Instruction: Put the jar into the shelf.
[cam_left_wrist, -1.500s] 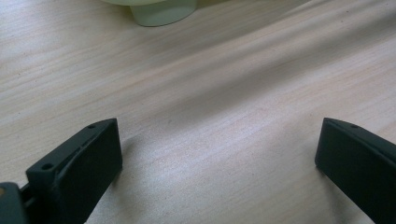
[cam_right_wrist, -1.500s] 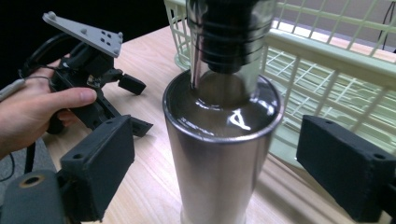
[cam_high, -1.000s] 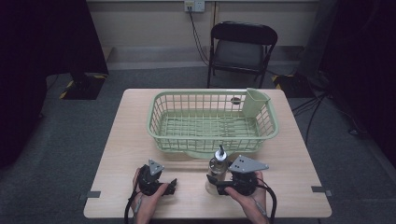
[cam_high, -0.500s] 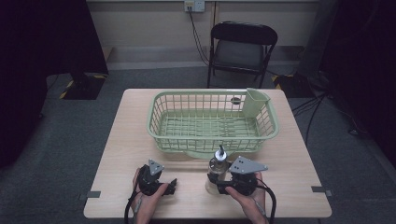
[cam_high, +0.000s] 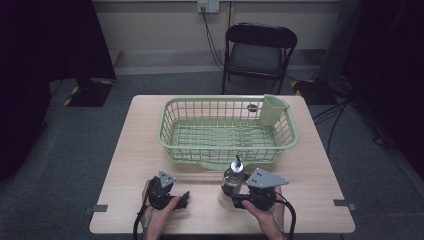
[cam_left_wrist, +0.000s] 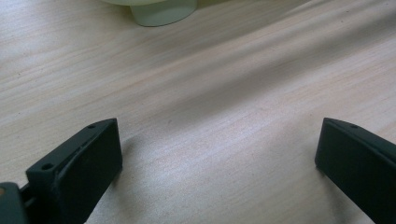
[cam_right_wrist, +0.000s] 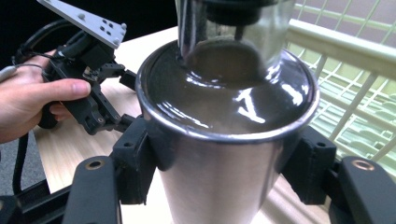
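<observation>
A shiny steel pot (cam_high: 234, 176) with a black knob on top stands on the wooden table (cam_high: 310, 175), just in front of the green dish basket (cam_high: 167, 131). My right gripper (cam_high: 231, 193) is shut on the steel pot (cam_right_wrist: 219, 186), its pads (cam_right_wrist: 135, 161) pressing both sides of the lower body under the flared rim. My left gripper (cam_high: 183, 199) lies near the table's front edge, left of the pot, a hand around it. In the left gripper view the left gripper (cam_left_wrist: 217, 158) is open, with bare tabletop between the wide-apart jaws.
The basket (cam_right_wrist: 336, 44) has a green cutlery cup (cam_high: 274, 110) in its far right corner, and one of its feet (cam_left_wrist: 163, 10) shows ahead of the left gripper. A black folding chair (cam_high: 260, 50) stands beyond the table. Cables trail off the front edge.
</observation>
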